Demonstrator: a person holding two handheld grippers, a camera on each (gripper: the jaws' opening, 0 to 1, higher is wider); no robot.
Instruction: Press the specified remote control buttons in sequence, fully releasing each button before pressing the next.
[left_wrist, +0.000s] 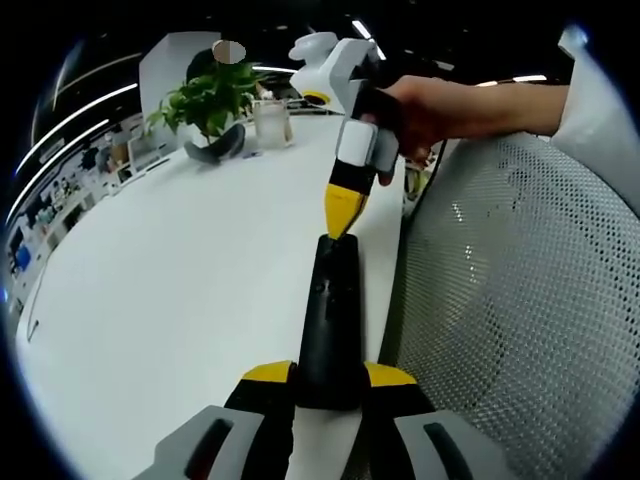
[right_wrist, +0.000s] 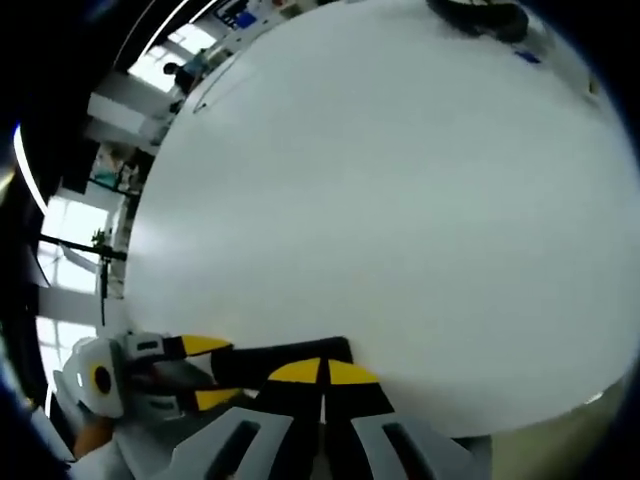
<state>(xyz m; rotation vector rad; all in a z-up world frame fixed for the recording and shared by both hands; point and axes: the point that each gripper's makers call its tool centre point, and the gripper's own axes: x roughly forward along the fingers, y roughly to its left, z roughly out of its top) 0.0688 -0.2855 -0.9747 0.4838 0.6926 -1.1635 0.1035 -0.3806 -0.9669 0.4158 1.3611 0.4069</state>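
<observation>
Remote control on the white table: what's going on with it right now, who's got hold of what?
The left gripper is clamped on the near end of the black remote control, holding it steady over the white table. The right gripper, held in a person's hand, has its yellow-tipped jaws closed together and pointed down onto the far end of the remote, apparently pressing a button there. A potted plant stands at the table's far end, and a mesh chair sits alongside.
</observation>
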